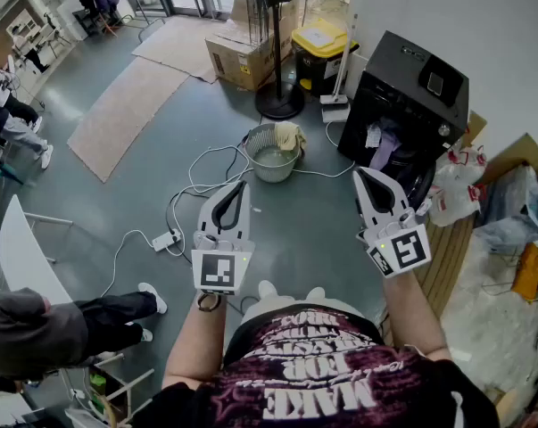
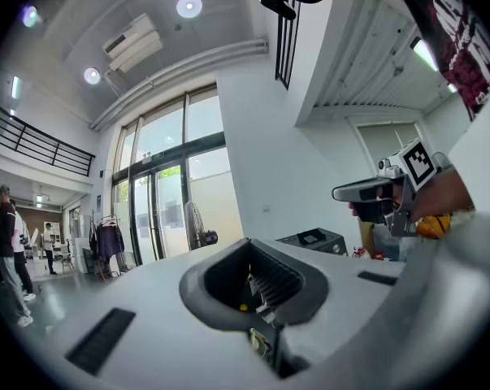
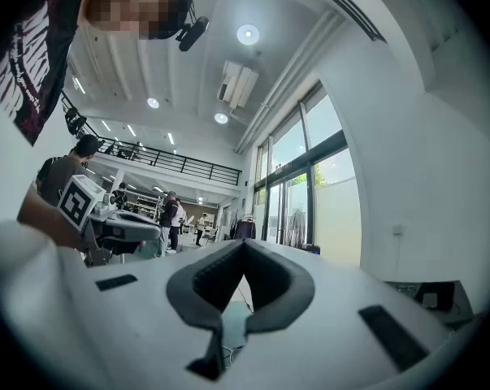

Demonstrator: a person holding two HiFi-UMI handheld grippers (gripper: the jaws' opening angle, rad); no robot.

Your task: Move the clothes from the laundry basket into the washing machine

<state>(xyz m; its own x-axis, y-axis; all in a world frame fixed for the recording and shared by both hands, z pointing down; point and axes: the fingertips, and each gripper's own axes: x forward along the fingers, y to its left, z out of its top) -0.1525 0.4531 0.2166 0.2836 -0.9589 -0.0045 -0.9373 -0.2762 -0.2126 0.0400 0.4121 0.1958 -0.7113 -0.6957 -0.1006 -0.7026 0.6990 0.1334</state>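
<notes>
Left tongs [image 1: 241, 188], right tongs [image 1: 360, 175]: both closed tight, empty, held before washer [image 1: 402, 69]. Basket [image 1: 255, 143] with cloth [image 1: 288, 135] left of washer.

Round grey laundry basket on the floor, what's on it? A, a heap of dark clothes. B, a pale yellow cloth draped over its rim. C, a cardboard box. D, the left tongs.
B: a pale yellow cloth hangs over the far rim of the upright round grey laundry basket.
</notes>
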